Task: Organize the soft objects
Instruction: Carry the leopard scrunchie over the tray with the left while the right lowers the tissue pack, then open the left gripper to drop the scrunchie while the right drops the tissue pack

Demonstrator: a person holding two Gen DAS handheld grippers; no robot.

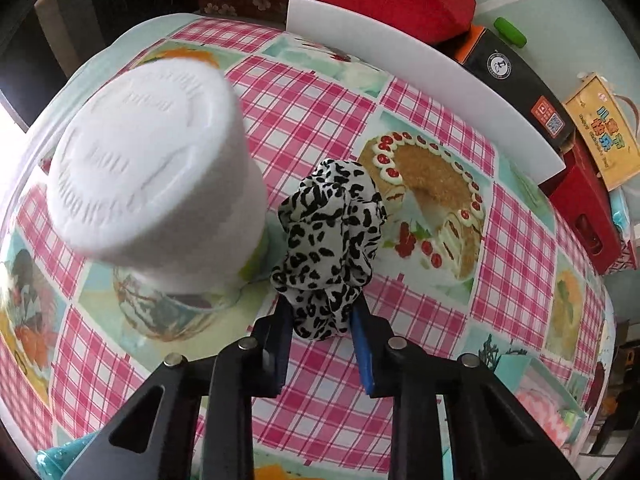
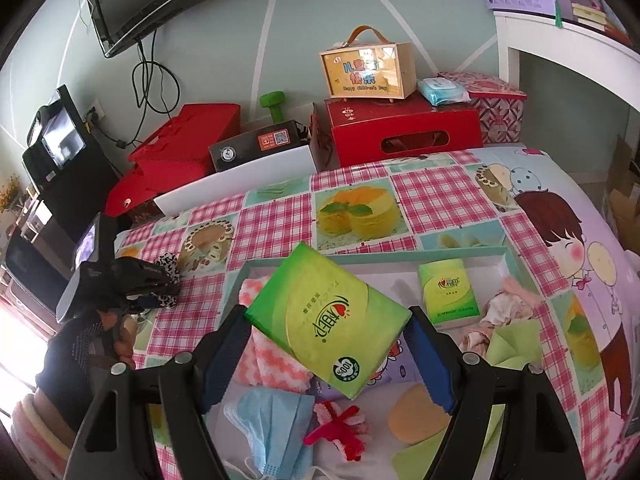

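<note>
Your left gripper (image 1: 320,312) sits at the bottom centre of its own view, its jaws closed in on the black-and-white leopard-print scrunchie (image 1: 330,240), with the blue pads (image 1: 362,344) pressing the fabric from both sides. The scrunchie rises from the checked tablecloth (image 1: 420,312) in the middle of the frame, just right of a white-capped bottle (image 1: 152,176) that fills the left side. No earlier view is on hand for that grip.

Your right gripper (image 2: 328,340) occupies the lower centre of its view, jaws set wide and clamped on a green tissue pack (image 2: 324,320), held tilted above the shallow box (image 2: 400,260). Inside the box you can see a second green tissue pack (image 2: 448,294) standing at the right, a pink-and-white knitted cloth (image 2: 268,364) at the left, a blue face mask (image 2: 272,424) at the bottom, a red-and-pink knitted piece (image 2: 340,432) beside it, and an orange oval pad (image 2: 416,416) lower right. A crumpled pale fabric (image 2: 504,308) lies at the right edge; what it is I cannot make out through the distortion.

At the left middle of this view your left gripper (image 2: 164,280) shows small and dark, over the scrunchie (image 2: 168,268).
</note>
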